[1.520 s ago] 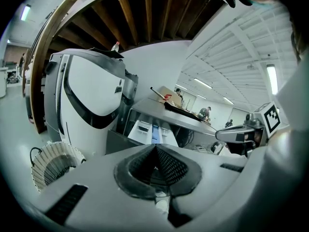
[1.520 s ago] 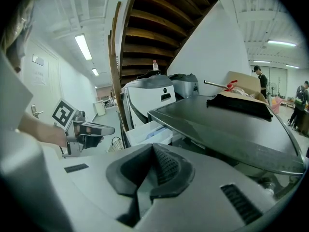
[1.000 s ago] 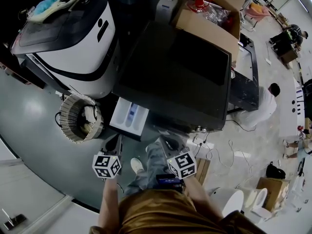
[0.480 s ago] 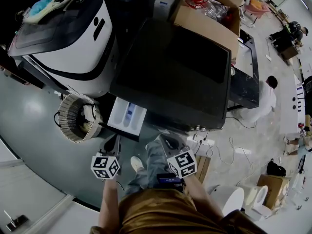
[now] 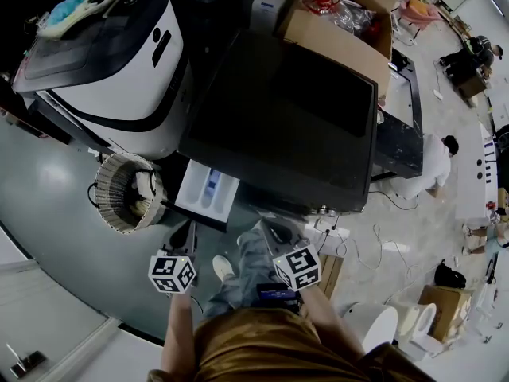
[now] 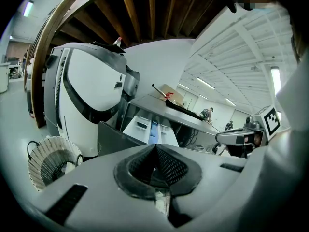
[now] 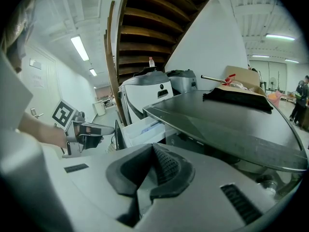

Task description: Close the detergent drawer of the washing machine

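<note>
The dark washing machine [image 5: 294, 118] fills the middle of the head view. Its white detergent drawer [image 5: 208, 189] with a blue insert stands pulled out from the near left corner. My left gripper [image 5: 188, 231] hangs just in front of the drawer, shut and empty. My right gripper [image 5: 269, 229] is beside it, in front of the machine's face, also shut with nothing held. In the left gripper view the open drawer [image 6: 147, 124] lies straight ahead beyond my left gripper [image 6: 155, 148]. The right gripper view shows the drawer [image 7: 142, 126] ahead and to the left of my right gripper [image 7: 153, 148].
A white machine [image 5: 119, 54] stands left of the washer, with a wicker basket [image 5: 127, 193] on the floor before it. A cardboard box [image 5: 342, 22] sits behind. A person in white [image 5: 429, 169] crouches at the right. Cables and a power strip [image 5: 326, 231] lie near my feet.
The head view has shifted slightly. Both grippers stay shut in the same places before the drawer, which is still out.
</note>
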